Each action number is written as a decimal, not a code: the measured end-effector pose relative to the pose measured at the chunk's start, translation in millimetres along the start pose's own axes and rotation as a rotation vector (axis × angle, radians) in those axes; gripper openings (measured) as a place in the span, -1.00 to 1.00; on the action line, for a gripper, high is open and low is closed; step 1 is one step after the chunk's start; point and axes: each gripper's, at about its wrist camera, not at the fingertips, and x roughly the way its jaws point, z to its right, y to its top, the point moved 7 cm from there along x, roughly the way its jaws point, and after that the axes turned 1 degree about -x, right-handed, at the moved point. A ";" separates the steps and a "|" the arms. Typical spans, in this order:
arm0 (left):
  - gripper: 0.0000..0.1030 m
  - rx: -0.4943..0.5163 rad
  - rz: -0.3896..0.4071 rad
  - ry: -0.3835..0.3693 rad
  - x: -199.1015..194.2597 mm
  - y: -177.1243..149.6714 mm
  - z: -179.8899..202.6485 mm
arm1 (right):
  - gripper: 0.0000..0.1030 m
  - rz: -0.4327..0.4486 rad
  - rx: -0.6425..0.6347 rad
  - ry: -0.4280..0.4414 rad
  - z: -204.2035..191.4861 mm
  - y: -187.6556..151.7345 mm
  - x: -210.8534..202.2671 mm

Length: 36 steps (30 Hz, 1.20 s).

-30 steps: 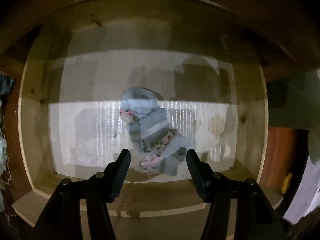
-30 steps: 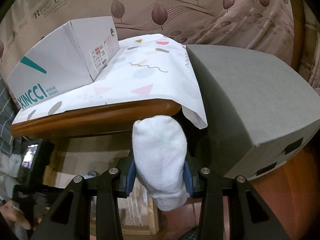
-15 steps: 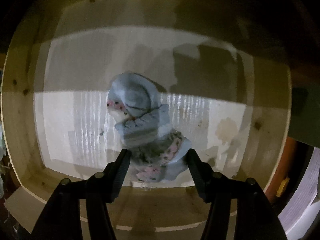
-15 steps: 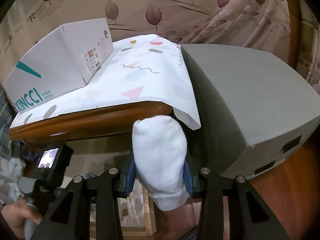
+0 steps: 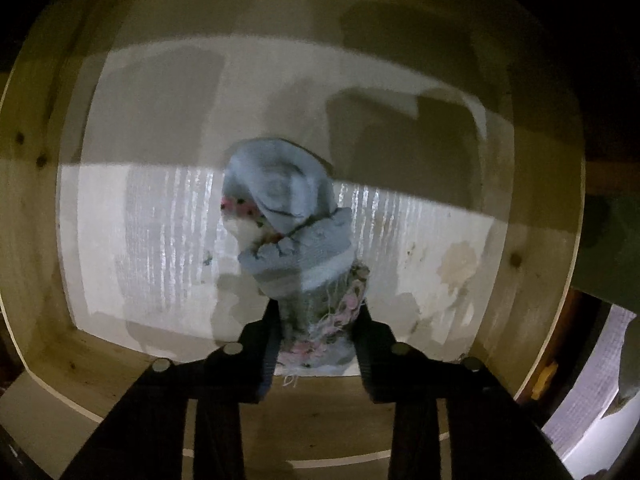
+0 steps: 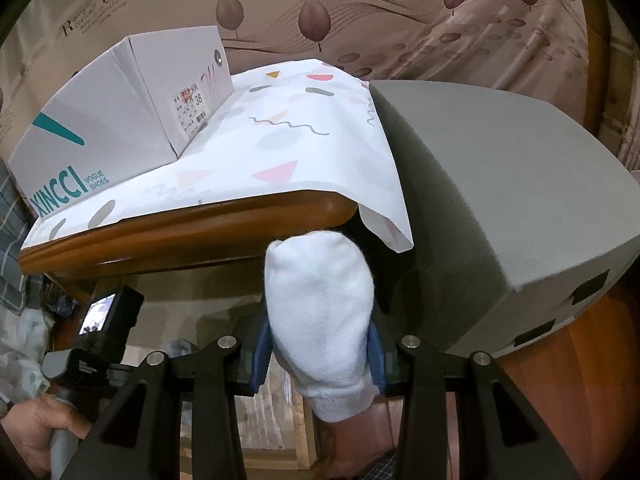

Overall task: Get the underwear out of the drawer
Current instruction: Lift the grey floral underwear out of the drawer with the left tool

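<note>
A rolled bundle of grey-blue and pink floral underwear [image 5: 296, 240] lies on the white liner of the open wooden drawer [image 5: 36, 240]. My left gripper [image 5: 316, 328] is inside the drawer, its jaws closed on the near floral end of the bundle. My right gripper [image 6: 320, 344] is shut on a white sock [image 6: 320, 312] and holds it in the air in front of the wooden tabletop edge [image 6: 192, 236]. The left gripper's body and camera [image 6: 100, 320] show at the lower left of the right wrist view.
A white XINCCI shoe box [image 6: 120, 120] sits on a patterned white cloth [image 6: 288, 148] over the tabletop. A large grey block [image 6: 500, 200] stands right of it. The drawer's wooden walls [image 5: 536, 260] surround the bundle closely.
My left gripper moved further into the drawer and closed its jaws on the near end of the underwear bundle. My right gripper stayed shut on the sock, shifting only slightly.
</note>
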 end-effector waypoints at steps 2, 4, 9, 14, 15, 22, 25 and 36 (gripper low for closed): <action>-0.45 0.004 0.010 0.009 -3.3 1.9 0.1 | -0.28 -0.001 0.000 -0.001 -0.6 0.4 1.2; -0.46 0.011 0.020 0.009 -7.6 0.6 0.3 | -0.28 -0.002 -0.003 0.000 -1.6 -0.1 1.2; -0.47 0.043 0.060 0.030 -25.9 -5.8 -8.6 | -0.28 -0.005 -0.020 -0.001 -4.5 -1.5 2.2; -0.47 0.057 0.108 0.028 -48.3 -11.1 -12.5 | -0.28 -0.008 -0.032 0.000 -7.3 -2.9 2.9; -0.47 0.061 0.122 0.029 -54.1 -12.7 -16.0 | -0.28 -0.007 -0.036 0.000 -8.3 -3.1 2.9; -0.47 0.079 0.210 0.041 -89.7 -25.7 -20.7 | -0.28 -0.009 -0.063 0.003 -15.9 -3.4 4.7; -0.47 0.102 0.262 0.059 -98.7 -39.0 -24.9 | -0.28 -0.011 -0.074 0.000 -18.7 -4.0 5.6; -0.47 0.157 0.439 0.083 -157.1 -69.5 -37.4 | -0.28 -0.021 -0.093 0.012 -25.0 -7.8 8.0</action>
